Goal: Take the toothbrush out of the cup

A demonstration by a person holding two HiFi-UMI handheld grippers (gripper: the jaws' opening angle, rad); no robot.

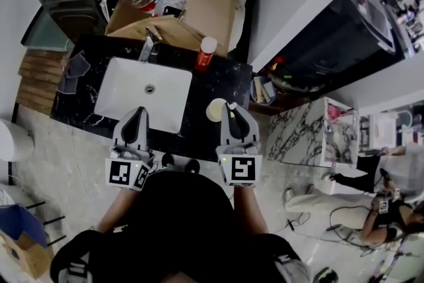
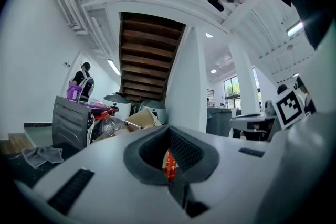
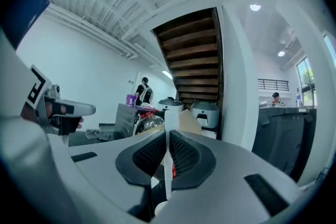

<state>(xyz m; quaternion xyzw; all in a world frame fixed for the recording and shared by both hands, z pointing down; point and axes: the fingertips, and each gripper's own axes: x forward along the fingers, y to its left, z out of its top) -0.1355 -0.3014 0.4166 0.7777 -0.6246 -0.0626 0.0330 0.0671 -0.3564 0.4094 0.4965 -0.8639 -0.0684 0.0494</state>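
Black marble counter (image 1: pixel 228 83) carries a white sink (image 1: pixel 119 95). Left gripper (image 1: pixel 137 111) hangs over the sink's front edge, jaws together, empty. Cup (image 1: pixel 215 109) stands just beside right gripper (image 1: pixel 231 107), whose jaws clamp the white toothbrush (image 3: pixel 168 168) upright.

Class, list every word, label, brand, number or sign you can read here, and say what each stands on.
No text is readable.
Red bottle: white print on its label, too blurred to read.
Marker cube on the left gripper: black-and-white square pattern, no letters.
Marker cube on the right gripper: the same.
Toothbrush between the right gripper's jaws: no print shows.
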